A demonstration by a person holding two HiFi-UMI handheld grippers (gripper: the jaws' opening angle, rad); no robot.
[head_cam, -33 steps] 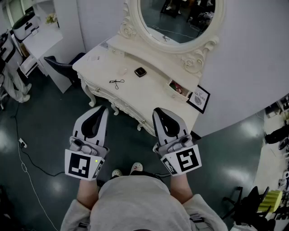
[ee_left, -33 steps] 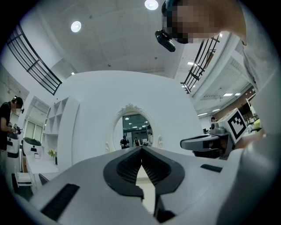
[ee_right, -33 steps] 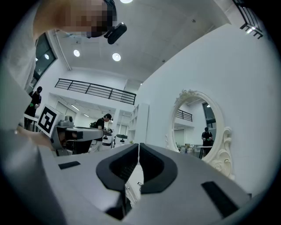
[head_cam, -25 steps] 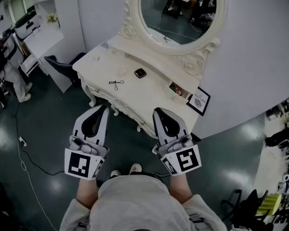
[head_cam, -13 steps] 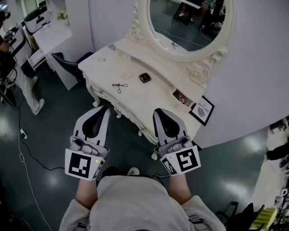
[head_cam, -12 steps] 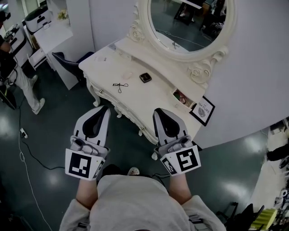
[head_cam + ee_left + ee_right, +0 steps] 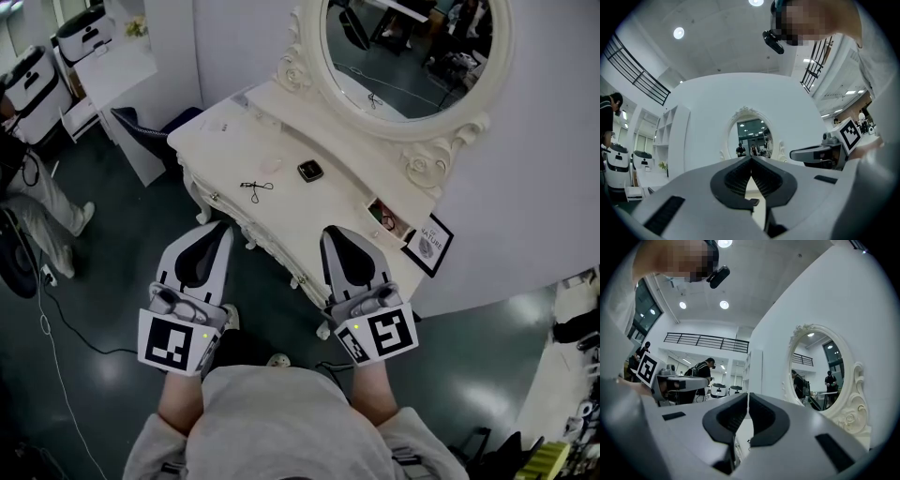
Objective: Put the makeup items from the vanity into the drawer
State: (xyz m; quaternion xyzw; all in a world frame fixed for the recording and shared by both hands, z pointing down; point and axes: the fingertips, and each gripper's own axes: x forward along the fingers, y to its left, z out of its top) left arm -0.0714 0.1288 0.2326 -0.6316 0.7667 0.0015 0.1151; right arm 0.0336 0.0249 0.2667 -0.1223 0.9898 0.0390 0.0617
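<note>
The cream vanity (image 7: 281, 211) stands ahead of me under its oval mirror (image 7: 412, 47). On its top lie a black eyelash curler (image 7: 255, 187), a dark square compact (image 7: 310, 171) and a small pale item (image 7: 272, 164). A small drawer (image 7: 387, 217) at the right of the top stands open with red things inside. My left gripper (image 7: 219, 226) and right gripper (image 7: 329, 232) hover side by side in front of the vanity's near edge, short of all the items. Both are shut with nothing between the jaws, as the left gripper (image 7: 751, 160) and right gripper (image 7: 748, 395) show in their own views.
A framed sign (image 7: 429, 246) leans on the white wall to the vanity's right. A black chair (image 7: 141, 122) and a white desk (image 7: 103, 66) stand at the back left. A person (image 7: 37, 211) walks at the left, over a floor cable (image 7: 47, 323).
The view has shifted, so the vanity now sits further right and a little nearer. The person at the left has walked on. Both grippers keep their pose, still shut.
</note>
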